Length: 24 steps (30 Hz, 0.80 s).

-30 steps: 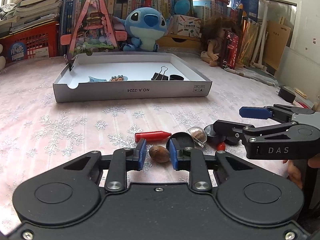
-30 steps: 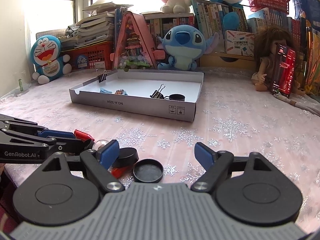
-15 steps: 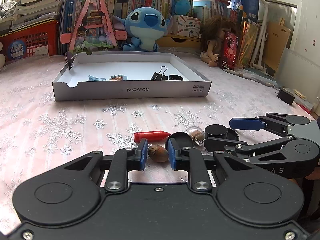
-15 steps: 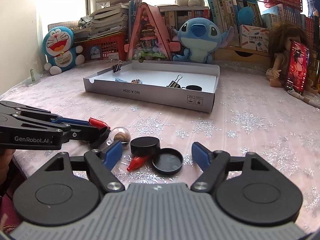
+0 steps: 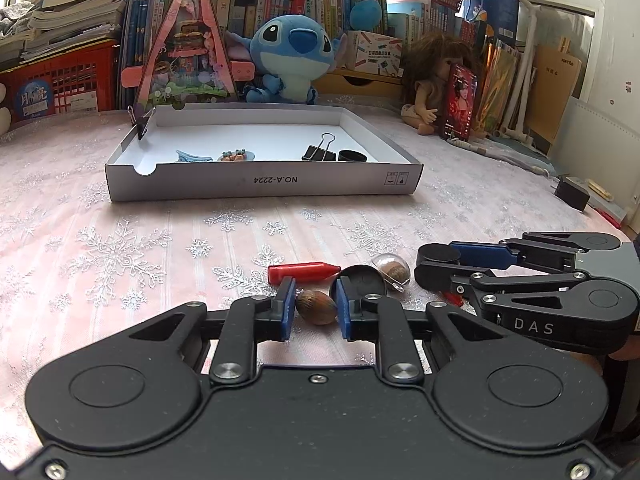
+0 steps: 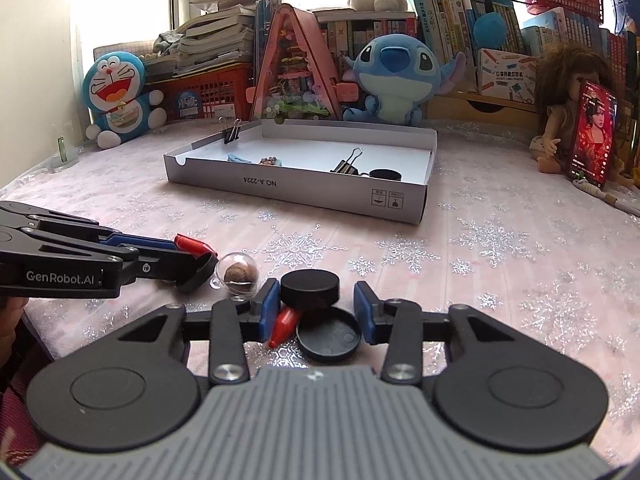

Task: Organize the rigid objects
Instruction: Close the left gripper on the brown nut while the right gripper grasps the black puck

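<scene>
Nut sat clamped in my left gripper jaws, low on the surface; my right gripper jaws were closing around the black cap, pads not yet pressing. Open cloth lay ahead to the tray.

- Two grippers are showing: the left gripper and the right gripper.
- Two red pointed caps are lying on the cloth: one at centre, one at lower centre.
- Two binder clips are sitting at the white box: one inside, one on its left wall.
- One brown nut is lying at lower centre.
- One clear dome is resting left of centre.
- One black puck is lying at centre.
</scene>
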Tool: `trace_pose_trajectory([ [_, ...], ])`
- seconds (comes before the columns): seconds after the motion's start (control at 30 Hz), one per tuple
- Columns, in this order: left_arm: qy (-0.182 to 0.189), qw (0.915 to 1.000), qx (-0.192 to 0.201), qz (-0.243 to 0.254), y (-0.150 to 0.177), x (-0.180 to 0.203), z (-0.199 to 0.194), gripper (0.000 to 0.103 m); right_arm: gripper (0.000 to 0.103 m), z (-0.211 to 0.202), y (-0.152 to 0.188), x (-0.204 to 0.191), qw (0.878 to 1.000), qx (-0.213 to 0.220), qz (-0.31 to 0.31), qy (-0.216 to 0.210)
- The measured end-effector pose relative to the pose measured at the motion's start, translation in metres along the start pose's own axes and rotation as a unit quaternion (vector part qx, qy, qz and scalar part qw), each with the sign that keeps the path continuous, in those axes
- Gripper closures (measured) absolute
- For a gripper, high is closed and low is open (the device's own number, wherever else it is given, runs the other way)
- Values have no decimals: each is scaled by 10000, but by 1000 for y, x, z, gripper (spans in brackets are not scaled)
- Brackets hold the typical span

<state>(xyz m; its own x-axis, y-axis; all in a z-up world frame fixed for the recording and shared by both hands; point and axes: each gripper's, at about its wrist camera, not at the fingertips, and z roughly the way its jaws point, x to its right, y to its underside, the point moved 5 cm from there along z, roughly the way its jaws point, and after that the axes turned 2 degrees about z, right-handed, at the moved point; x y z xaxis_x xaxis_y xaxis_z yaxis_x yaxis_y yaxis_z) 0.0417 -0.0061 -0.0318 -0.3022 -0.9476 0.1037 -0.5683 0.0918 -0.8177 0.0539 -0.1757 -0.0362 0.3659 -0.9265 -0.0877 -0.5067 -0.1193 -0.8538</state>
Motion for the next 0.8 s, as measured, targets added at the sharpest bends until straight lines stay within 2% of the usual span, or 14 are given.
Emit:
trace_pose_trajectory([
  [0.8, -59, 10000, 28, -16, -2, -1, -2, 83, 65, -2, -3, 6, 9997, 134, 120, 134],
])
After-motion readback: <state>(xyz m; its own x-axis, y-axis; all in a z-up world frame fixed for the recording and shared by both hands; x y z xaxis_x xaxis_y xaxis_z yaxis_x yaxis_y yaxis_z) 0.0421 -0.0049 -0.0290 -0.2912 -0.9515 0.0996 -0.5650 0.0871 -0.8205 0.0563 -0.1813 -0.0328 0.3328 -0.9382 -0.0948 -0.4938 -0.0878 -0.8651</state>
